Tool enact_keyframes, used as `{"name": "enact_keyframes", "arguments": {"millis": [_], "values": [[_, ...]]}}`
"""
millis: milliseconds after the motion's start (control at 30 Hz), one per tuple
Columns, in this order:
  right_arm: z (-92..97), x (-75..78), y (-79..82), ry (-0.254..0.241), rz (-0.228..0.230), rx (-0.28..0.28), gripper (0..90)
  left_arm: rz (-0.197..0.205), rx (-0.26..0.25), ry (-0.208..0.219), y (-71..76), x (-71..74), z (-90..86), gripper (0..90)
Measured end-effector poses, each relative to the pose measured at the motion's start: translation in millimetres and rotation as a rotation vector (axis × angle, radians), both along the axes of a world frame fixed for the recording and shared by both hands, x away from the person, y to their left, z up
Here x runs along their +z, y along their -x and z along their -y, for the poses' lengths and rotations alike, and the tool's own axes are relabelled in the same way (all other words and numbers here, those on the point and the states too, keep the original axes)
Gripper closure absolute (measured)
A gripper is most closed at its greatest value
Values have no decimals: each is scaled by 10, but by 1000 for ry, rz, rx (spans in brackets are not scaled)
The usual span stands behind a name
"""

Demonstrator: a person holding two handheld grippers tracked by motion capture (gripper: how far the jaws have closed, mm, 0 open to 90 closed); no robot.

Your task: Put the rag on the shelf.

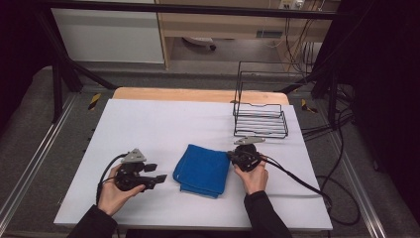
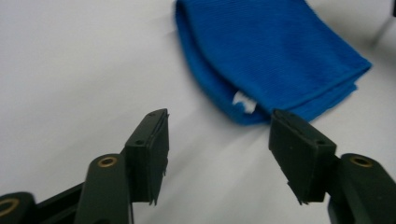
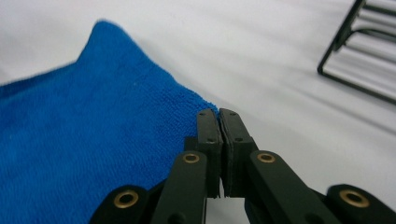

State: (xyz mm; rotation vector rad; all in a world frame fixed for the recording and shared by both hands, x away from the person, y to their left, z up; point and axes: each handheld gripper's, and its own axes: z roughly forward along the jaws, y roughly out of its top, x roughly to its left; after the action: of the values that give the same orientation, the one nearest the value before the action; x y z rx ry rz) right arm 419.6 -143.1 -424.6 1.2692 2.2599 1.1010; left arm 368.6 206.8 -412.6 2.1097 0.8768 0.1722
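white table (image 1: 148, 124) | high view: wire rack (image 1: 260, 119) | L view: cloth (image 2: 275, 51) tag (image 2: 244, 101)

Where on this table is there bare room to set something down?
The whole left half of the table is bare, from the far edge down to the left gripper. A smaller patch lies between the cloth and the rack, left of the rack. It is crowded near the front middle, where both grippers flank the cloth, the right gripper at its corner.
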Motion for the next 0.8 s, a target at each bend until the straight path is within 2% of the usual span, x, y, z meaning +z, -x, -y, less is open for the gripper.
{"name": "enact_keyframes", "arguments": {"millis": [67,133,200,267,367,500,533,600,700,800], "values": [[-21,-3,-71,7,16,8,883,-2,-27,-13,-36,22,151,441],[-62,-26,-149,18,28,17,881,-22,-51,-13,-76,23,280,498],[-68,-33,-164,22,23,18,878,-47,-67,-5,-105,-5,392,513],[-61,-41,-173,29,15,26,873,-63,-68,-27,-131,-56,483,531],[-22,-35,-148,28,8,24,873,-98,-70,-48,-161,-137,574,539],[38,-72,-128,42,-10,10,868,-124,-85,-56,-149,-183,649,562],[38,-84,-121,50,-12,10,845,-131,-92,-53,-144,-190,660,578],[49,-88,-99,64,19,14,785,-153,-104,-42,-131,-212,683,611],[92,-20,-22,27,55,25,699,-170,-113,-71,-103,-255,726,640],[148,75,106,13,88,53,633,-163,-93,-82,-84,-270,736,653]]}}
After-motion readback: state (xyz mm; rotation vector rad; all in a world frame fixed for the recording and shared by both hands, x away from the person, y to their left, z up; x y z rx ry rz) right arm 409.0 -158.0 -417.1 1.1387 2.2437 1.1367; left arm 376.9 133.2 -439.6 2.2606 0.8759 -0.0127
